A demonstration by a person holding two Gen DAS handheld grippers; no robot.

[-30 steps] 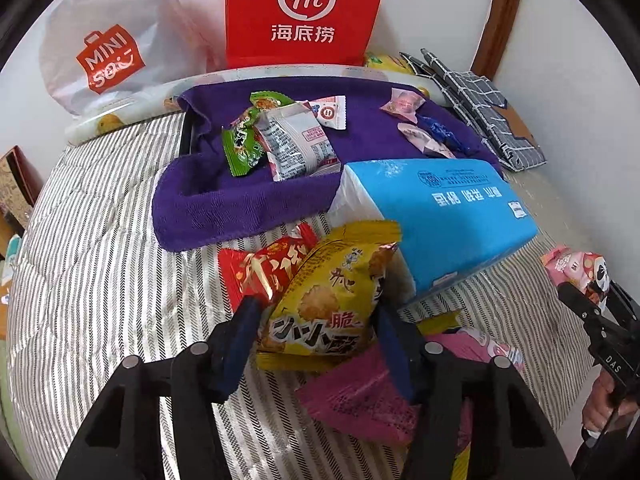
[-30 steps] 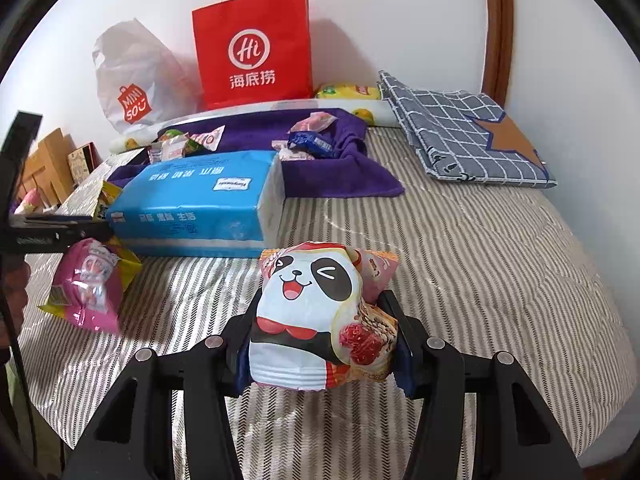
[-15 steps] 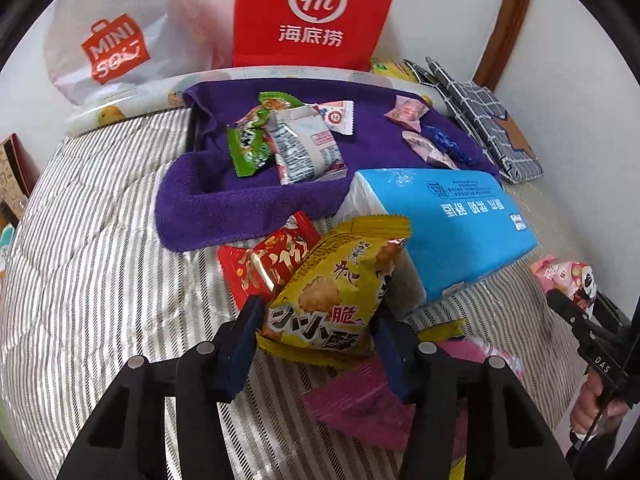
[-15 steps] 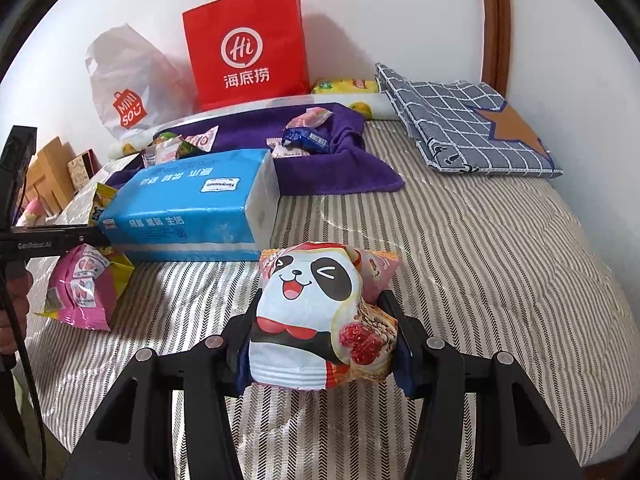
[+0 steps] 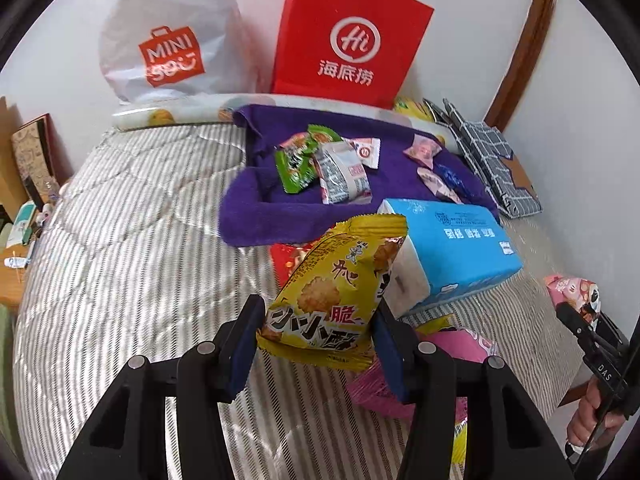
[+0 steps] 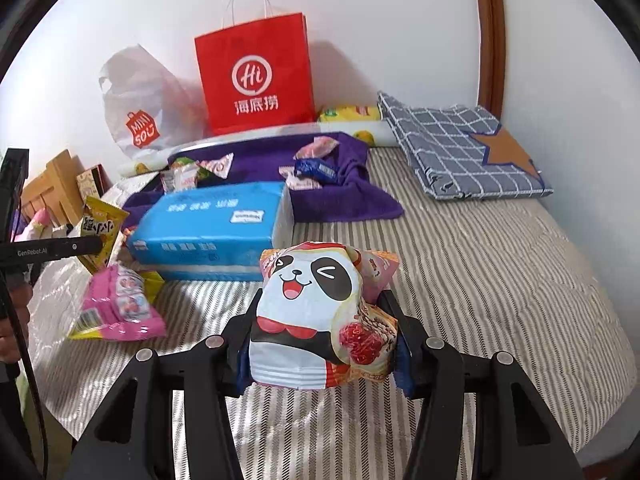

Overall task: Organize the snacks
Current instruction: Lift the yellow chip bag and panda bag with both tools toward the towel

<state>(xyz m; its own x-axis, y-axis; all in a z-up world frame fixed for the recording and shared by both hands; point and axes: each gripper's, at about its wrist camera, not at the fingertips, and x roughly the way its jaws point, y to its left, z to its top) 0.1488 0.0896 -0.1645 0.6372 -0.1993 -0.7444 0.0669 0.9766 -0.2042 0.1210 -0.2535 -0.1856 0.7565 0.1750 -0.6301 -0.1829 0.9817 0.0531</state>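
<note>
Plainly: red bag (image 6: 256,76) "Hi", white bag (image 5: 168,40) "MINISO".

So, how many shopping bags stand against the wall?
2: the red paper bag stands behind the purple towel, and the white plastic bag is to its left. Others may be hidden.

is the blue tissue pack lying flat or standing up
Lying flat. The blue tissue pack rests on its broad face on the striped bedding, label side up, its far end against the purple towel.
</note>
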